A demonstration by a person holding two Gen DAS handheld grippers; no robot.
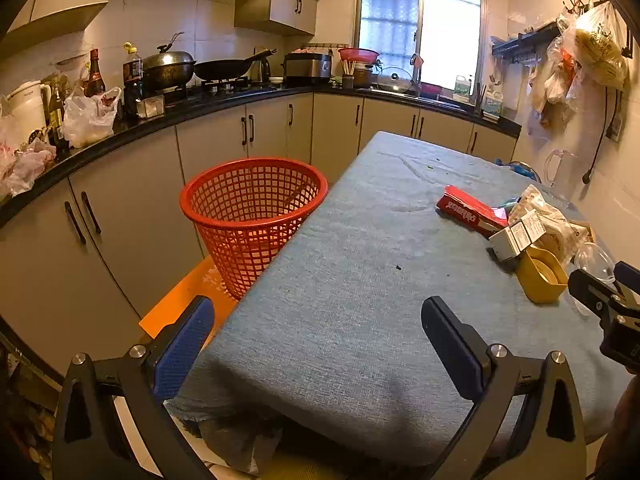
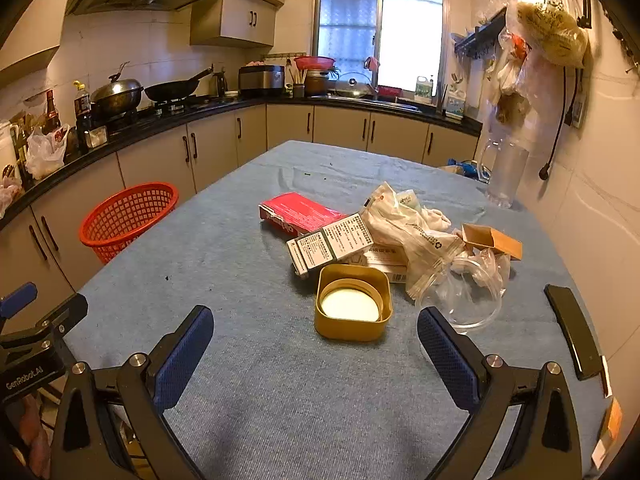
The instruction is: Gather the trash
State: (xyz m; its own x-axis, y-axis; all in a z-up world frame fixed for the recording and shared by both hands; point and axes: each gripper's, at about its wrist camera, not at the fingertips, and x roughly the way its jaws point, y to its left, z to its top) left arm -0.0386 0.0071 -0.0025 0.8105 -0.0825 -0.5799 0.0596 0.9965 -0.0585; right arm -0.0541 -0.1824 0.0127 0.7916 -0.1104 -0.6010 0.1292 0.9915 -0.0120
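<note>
Both grippers sit at the near end of the table (image 2: 248, 380), which is covered by a blue-grey cloth. Left gripper (image 1: 318, 344): jaws spread wide, nothing between the blue pads, positioned over the near left corner of the table. Right gripper (image 2: 316, 352): jaws likewise spread wide and empty, facing the trash pile. Just beyond the right gripper lies a yellow square lid (image 2: 352, 302), open side up. Touching its right side is a clear plastic dome (image 2: 464, 300). Behind the lid rest two white printed cartons (image 2: 332, 242), leaning against a red box (image 2: 298, 212). To the right of the cartons lie a crumpled clear plastic bag (image 2: 404, 228) and a small brown cardboard box (image 2: 492, 242). A black flat object (image 2: 574, 330) lies near the right table edge. A red mesh basket (image 1: 252, 216) stands on an orange surface just beside the left edge of the table. Farther back, a black countertop (image 1: 224, 100) carries pots, bottles and bags.
</note>
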